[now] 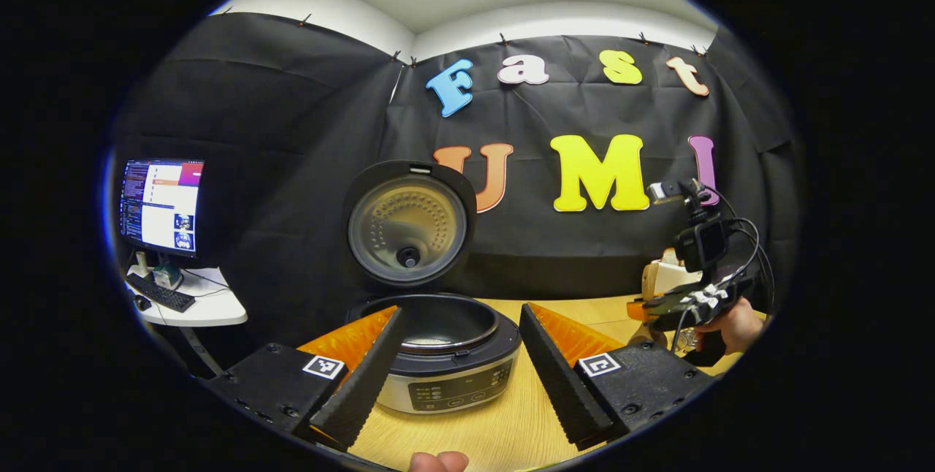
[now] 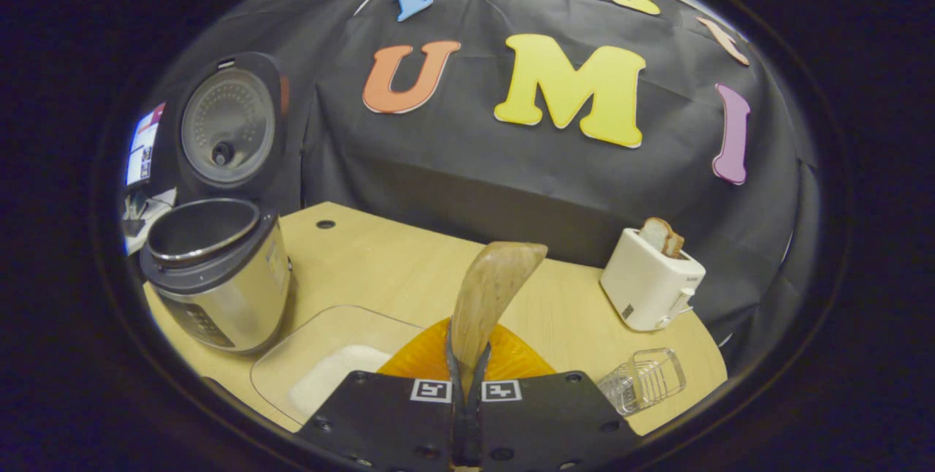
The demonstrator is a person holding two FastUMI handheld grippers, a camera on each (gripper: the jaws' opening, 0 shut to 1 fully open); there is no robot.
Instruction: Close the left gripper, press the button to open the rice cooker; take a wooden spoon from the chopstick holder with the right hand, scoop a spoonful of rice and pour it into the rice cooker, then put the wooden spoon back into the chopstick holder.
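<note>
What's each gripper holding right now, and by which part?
Right gripper: jaws shut on the wooden spoon, gripping its handle end, bowl pointing up and forward. Left gripper: jaws open, holding nothing, with the open rice cooker ahead.

A white toaster (image 2: 650, 282) holding toast (image 2: 662, 235) stands on the table (image 2: 380, 260).

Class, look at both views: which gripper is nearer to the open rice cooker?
Left. The left gripper hovers right in front of the rice cooker, fingers open around its view of it. The right gripper, holding the wooden spoon, sits off to the cooker's right.
</note>
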